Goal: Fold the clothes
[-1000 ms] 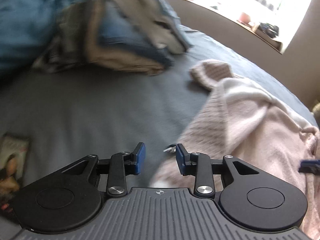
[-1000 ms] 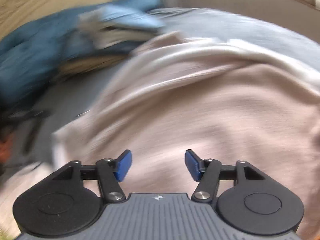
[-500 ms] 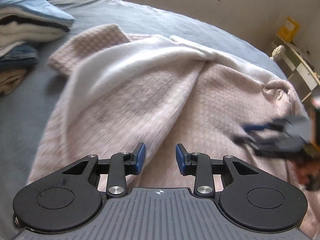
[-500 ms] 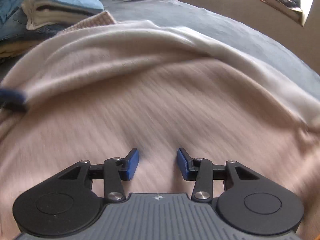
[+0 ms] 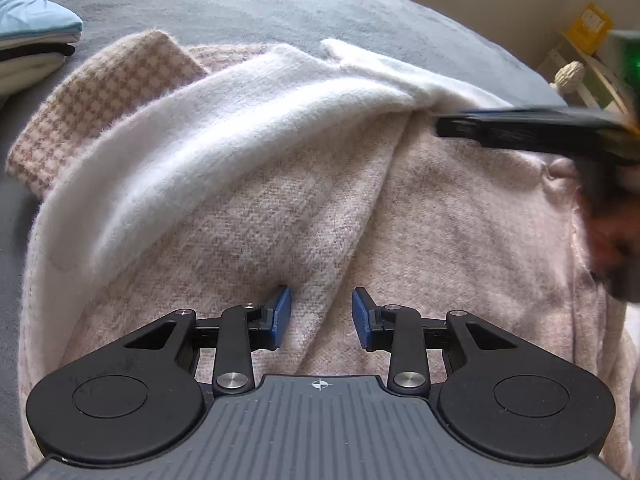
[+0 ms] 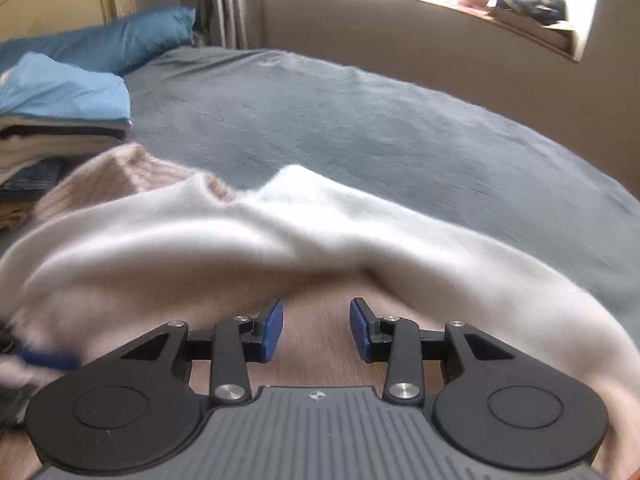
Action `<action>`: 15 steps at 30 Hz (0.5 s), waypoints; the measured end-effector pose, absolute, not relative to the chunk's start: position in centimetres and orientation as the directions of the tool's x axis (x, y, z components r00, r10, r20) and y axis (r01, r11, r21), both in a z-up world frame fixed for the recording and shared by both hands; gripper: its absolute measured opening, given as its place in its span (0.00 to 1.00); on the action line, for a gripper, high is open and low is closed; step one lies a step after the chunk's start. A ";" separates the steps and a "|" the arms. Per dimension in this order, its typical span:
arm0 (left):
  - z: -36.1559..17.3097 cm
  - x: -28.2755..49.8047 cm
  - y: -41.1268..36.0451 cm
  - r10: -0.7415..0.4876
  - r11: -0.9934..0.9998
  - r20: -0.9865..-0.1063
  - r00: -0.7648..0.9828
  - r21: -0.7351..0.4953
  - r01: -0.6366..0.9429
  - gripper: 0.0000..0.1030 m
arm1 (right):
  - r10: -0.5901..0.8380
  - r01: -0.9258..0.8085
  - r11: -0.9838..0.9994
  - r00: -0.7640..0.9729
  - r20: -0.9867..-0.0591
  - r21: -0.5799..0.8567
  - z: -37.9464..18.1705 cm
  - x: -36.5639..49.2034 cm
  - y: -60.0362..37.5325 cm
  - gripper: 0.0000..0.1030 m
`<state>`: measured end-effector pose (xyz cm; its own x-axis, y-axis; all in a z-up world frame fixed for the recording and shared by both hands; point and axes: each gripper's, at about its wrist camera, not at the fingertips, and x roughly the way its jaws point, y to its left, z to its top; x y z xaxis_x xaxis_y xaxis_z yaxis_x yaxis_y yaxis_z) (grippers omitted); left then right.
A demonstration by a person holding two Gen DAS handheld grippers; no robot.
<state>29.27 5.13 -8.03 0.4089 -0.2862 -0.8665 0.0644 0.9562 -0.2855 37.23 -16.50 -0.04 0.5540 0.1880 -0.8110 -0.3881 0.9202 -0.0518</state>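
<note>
Fuzzy pink knit garment with white lining [image 5: 248,216] lies rumpled on grey bed [image 5: 248,4], stack of folded clothes [image 6: 52,120] at 10 o'clock. Left gripper [image 5: 320,316] and right gripper [image 6: 316,330] hover spread, empty, over it. Best pinch single edges, pull flat before creasing.

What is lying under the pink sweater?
The pink sweater lies on the grey bed cover, which shows all around it. Whatever is directly beneath the sweater is covered and cannot be seen.

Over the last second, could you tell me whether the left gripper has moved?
Yes. The left gripper has swung right, away from the stack of folded clothes, which slid from upper centre to the left edge, and now hovers open over the pink garment.
</note>
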 end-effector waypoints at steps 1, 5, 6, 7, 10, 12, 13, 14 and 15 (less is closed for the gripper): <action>-8.1 29.3 5.3 -0.290 0.955 -0.868 0.404 -0.288 0.067 0.32 | 0.166 -0.394 0.916 0.545 -0.822 -0.077 -1.3 38.4 -16.3 0.38; -8.5 29.3 6.0 -0.308 0.949 -0.868 0.390 -0.307 0.067 0.32 | 0.140 -0.336 0.940 0.518 -0.844 -0.050 -3.5 37.6 -21.3 0.37; -8.5 29.3 6.3 -0.314 0.947 -0.867 0.386 -0.317 0.057 0.32 | 0.115 -0.296 0.954 0.512 -0.852 -0.049 -3.3 36.9 -22.9 0.37; -8.5 29.4 6.6 -0.320 0.943 -0.867 0.382 -0.328 0.046 0.32 | 0.079 -0.253 0.966 0.500 -0.862 -0.059 -3.1 36.2 -24.3 0.40; -8.3 29.6 7.4 -0.338 0.933 -0.867 0.367 -0.359 0.011 0.32 | -0.031 -0.151 0.983 0.431 -0.902 -0.106 -2.5 35.2 -26.8 0.38; -8.1 29.8 7.6 -0.343 0.930 -0.869 0.358 -0.367 -0.001 0.32 | -0.023 -0.130 0.988 0.431 -0.902 -0.087 -1.4 35.6 -26.4 0.38; -8.0 29.8 7.8 -0.344 0.929 -0.870 0.354 -0.369 -0.004 0.32 | -0.013 -0.113 0.991 0.431 -0.902 -0.069 -1.5 36.2 -25.9 0.38; -7.8 29.7 7.9 -0.345 0.929 -0.870 0.352 -0.370 -0.005 0.32 | -0.004 -0.097 0.994 0.432 -0.902 -0.051 -1.7 36.9 -25.5 0.38; -7.8 29.6 8.0 -0.346 0.929 -0.871 0.349 -0.371 -0.004 0.32 | 0.005 -0.081 0.996 0.433 -0.901 -0.033 -1.9 37.6 -25.1 0.38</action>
